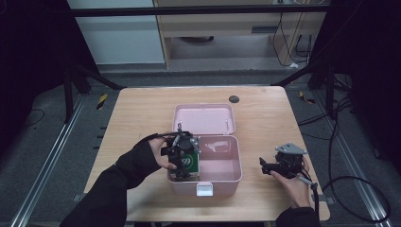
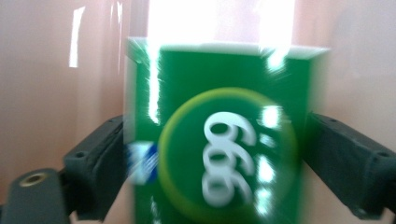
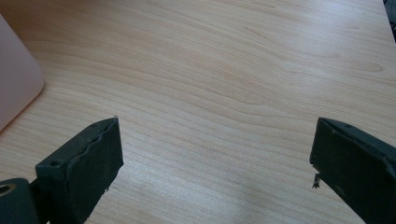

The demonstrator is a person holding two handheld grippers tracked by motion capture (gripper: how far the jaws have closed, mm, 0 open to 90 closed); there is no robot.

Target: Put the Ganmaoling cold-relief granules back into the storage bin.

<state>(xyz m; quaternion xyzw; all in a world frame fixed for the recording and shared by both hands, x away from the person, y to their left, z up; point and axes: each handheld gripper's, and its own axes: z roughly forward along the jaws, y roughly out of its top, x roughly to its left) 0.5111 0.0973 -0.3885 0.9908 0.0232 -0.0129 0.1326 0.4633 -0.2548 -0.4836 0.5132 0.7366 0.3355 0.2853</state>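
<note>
A pink plastic box (image 1: 231, 176) sits open on the wooden table, its lid (image 1: 204, 118) lying back behind it. My left gripper (image 1: 183, 153) is over the box's left side, shut on a green carton (image 1: 189, 163) printed with "999" in white. In the left gripper view the green carton (image 2: 224, 140) sits between both jaws with the pink box wall (image 2: 56, 84) behind it. My right gripper (image 1: 265, 166) rests low over the table to the right of the box, open with nothing between its fingers; in its own view the right gripper (image 3: 215, 154) hangs over bare wood.
A small dark round disc (image 1: 234, 99) lies near the table's far edge. The box's white latch (image 1: 204, 188) faces the near edge. A pink box corner (image 3: 16, 84) shows at the left of the right gripper view. Dark frame legs and cables surround the table (image 1: 142, 118).
</note>
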